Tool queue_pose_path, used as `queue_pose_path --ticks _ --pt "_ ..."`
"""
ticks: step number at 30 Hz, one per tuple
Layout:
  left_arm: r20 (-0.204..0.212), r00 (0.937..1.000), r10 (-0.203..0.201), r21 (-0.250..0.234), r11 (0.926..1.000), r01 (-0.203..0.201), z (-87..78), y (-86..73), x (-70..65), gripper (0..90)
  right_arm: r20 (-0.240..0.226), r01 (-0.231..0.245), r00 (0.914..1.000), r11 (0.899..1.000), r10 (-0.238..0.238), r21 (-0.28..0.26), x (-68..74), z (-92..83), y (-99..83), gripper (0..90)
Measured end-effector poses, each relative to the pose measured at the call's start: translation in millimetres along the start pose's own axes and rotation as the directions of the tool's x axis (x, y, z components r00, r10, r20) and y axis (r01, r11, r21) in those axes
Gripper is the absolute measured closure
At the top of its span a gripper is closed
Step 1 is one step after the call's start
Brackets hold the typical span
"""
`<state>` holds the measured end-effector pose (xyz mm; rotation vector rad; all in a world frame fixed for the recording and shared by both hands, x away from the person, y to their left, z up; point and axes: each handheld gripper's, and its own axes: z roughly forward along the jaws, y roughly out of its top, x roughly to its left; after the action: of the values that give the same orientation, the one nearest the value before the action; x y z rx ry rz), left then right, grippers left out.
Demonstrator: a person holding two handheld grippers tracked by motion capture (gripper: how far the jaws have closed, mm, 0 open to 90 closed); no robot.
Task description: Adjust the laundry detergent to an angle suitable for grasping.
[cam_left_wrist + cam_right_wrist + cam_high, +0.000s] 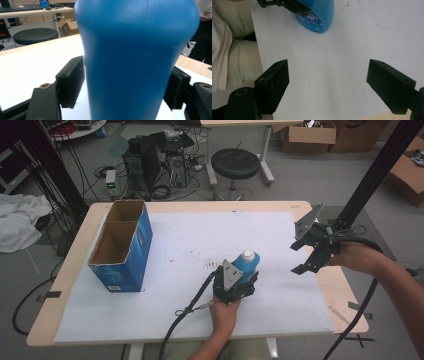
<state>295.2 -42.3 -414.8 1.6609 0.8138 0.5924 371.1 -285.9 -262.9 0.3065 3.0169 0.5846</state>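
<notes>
I have the left gripper closed around the blue bottle, which stands upright on the white sheet a little toward four o'clock from the table's middle. In the left gripper view both black pads sit against the bottle's sides, the left pad at nine o'clock of it and the right pad at three o'clock, so I read this as a clamp on the bottle. Its white cap pokes up above the gripper body.

My right gripper hangs above the table's three o'clock edge, well apart from the bottle, with its jaws spread wide and nothing between them; its own view looks down on bare white sheet, with the bottle's base at twelve o'clock.

The blue cardboard box stands open-topped at nine o'clock, near the left edge of the table. Between box and bottle the sheet is bare, and so is the stretch from the bottle to the twelve o'clock edge.
</notes>
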Motion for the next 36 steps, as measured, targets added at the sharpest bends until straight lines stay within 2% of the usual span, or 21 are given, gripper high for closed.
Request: queue_pose_path --ticks 18,24,30,36 --pt "0.009 0.9999 0.014 -0.003 0.9999 -0.014 -0.6 -0.2 1.3 41.9 -0.001 -0.002 1.0000 1.000 0.002 0.002 -0.2 0.5 -0.4 18.3" --pt "0.016 0.9998 0.015 -0.001 0.9999 -0.015 -0.9 0.4 2.3 42.9 -0.001 -0.003 1.0000 1.000 0.003 0.003 -0.4 1.3 0.5 18.3" --pt "0.046 0.9989 0.013 0.016 0.9998 -0.014 -1.7 4.8 10.5 43.8 -0.001 -0.007 1.0000 1.000 0.007 0.006 -0.7 0.9 0.1 18.5" --pt "0.086 0.9962 0.011 0.001 0.9999 -0.011 -9.5 18.0 26.1 44.0 0.000 -0.006 1.0000 1.000 0.006 0.005 0.2 1.0 1.4 18.5"
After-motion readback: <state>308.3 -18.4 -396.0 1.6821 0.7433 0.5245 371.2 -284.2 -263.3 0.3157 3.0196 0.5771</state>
